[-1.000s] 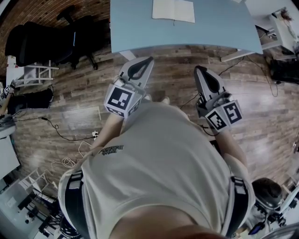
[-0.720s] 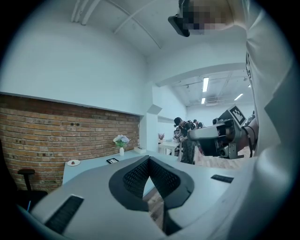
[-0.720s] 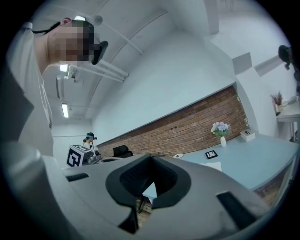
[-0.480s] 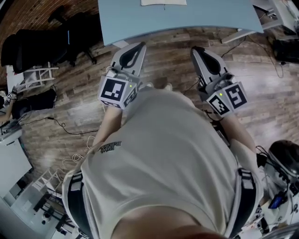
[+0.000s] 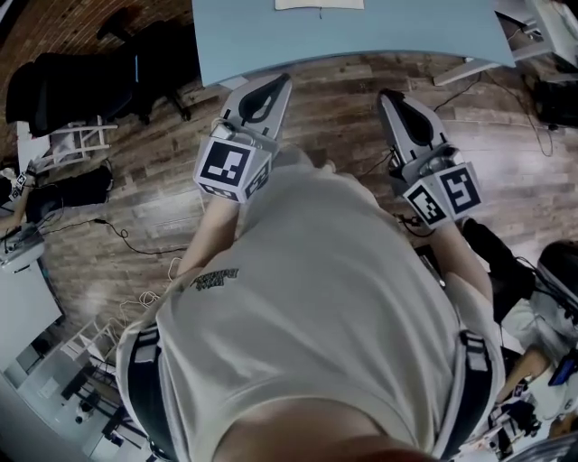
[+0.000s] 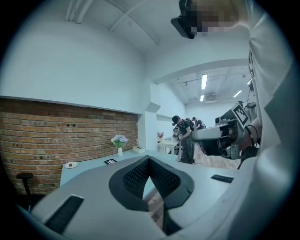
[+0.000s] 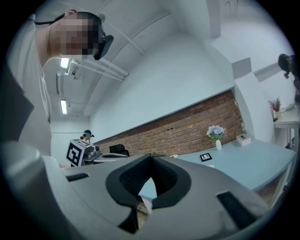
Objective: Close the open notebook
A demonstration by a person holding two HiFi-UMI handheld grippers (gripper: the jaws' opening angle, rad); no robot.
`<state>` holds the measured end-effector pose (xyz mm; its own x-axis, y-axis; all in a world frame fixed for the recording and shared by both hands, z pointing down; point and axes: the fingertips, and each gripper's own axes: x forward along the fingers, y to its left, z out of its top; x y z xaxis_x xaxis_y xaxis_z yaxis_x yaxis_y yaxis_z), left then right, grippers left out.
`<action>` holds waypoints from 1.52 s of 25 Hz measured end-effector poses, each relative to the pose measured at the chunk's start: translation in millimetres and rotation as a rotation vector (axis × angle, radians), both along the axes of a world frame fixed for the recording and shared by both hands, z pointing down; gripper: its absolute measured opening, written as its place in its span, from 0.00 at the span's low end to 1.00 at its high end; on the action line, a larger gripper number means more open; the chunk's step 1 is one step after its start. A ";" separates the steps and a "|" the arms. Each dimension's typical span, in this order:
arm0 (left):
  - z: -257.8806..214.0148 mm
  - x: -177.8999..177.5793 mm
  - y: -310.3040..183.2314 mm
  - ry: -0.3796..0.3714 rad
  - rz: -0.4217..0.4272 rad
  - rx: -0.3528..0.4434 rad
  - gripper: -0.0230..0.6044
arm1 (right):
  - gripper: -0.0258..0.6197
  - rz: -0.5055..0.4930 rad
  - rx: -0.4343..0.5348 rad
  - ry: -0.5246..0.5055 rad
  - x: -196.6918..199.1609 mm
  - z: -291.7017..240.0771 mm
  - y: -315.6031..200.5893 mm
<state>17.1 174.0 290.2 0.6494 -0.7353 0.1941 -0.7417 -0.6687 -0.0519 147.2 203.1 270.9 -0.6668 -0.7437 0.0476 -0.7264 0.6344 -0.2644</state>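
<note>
Your left gripper and right gripper both hold their jaws together on nothing, short of the table's near edge, while the notebook lies well back from that edge.

1. The counter spans the top of the head view. The notebook lies on it at the very top edge, near centre.
2. The left hand-held gripper is left of centre and the right hand-held gripper right of centre. Both are close to the counter's near edge and well apart from the notebook.
3. A chair stands on the floor at upper left, beside the counter.
4. In the right gripper view, a vase stands on the counter at right, with a brick wall behind it.
</note>
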 end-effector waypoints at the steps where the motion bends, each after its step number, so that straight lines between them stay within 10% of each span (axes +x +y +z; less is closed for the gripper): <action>1: -0.9 -1.6 -0.1 0.001 0.000 0.002 0.05 | 0.04 0.000 -0.002 -0.001 -1.5 0.0 -1.0; 38: 20.2 -73.0 -185.6 0.045 0.014 -0.073 0.05 | 0.04 0.045 -0.116 0.065 -64.8 23.1 -182.0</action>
